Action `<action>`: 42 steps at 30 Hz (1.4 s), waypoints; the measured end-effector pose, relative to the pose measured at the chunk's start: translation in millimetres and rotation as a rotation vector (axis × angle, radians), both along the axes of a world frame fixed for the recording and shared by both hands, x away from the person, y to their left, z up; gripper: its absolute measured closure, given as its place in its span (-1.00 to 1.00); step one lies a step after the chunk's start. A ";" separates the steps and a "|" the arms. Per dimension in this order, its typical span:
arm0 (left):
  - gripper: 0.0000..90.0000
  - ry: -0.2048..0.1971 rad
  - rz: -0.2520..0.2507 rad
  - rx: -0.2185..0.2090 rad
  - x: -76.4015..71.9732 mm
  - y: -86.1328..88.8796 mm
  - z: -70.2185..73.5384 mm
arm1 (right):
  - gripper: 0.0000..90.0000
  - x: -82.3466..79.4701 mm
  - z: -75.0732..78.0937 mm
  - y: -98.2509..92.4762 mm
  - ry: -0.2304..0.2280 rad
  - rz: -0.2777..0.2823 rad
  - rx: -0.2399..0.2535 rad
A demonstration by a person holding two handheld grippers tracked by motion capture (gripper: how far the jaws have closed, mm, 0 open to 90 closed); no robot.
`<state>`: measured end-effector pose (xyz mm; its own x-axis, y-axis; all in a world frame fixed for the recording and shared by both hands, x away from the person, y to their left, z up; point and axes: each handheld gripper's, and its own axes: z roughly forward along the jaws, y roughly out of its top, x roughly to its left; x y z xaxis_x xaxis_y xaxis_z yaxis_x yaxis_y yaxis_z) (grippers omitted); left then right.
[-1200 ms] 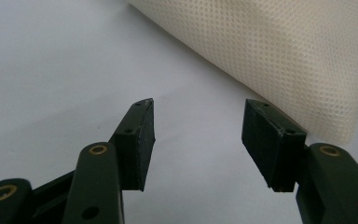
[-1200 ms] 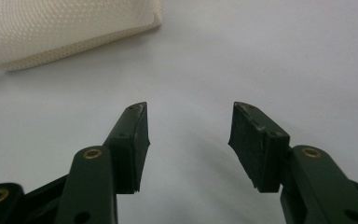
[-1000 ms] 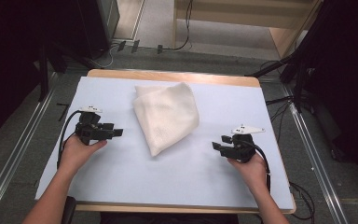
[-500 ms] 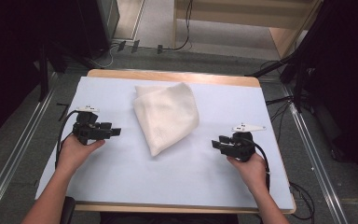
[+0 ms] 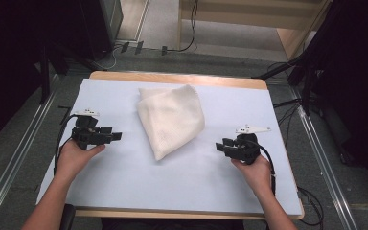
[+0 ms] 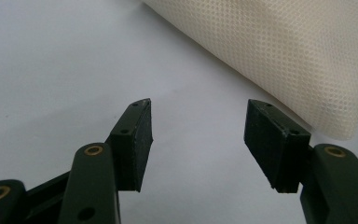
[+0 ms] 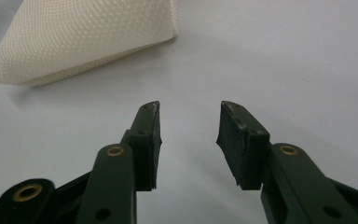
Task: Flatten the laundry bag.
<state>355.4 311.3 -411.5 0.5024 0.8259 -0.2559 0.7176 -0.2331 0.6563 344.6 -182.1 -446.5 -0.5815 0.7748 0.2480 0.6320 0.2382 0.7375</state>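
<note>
One folded cream cloth (image 5: pixel 171 119) lies between two grippers, jaws apart.

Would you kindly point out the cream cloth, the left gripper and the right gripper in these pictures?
cream cloth (image 5: pixel 171 120), high view, middle of the folded fabric.
left gripper (image 5: pixel 117 136), high view, between its fingertips, which point toward the cloth.
right gripper (image 7: pixel 189 135), right gripper view, the open gap between its fingertips.
</note>
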 end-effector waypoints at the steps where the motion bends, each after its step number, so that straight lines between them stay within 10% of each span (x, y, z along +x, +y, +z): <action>1: -0.05 0.002 -0.001 0.002 -0.6 0.9 0.2 | 0.36 0.3 0.3 0.8 -0.001 0.001 -0.001; 20: -0.05 -0.005 0.018 -0.007 -4.4 1.5 2.1 | 0.93 39.3 -14.1 39.1 0.041 0.028 0.019; 42: -0.02 -0.013 0.054 -0.020 -10.6 19.2 7.2 | 0.93 33.0 29.4 103.6 -0.126 0.144 0.083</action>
<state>344.9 330.5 -404.4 0.4602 0.8468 -0.2666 0.7204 -0.1807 0.6696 377.6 -78.5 -417.1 -0.7152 0.6615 0.2257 0.4974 0.2549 0.8292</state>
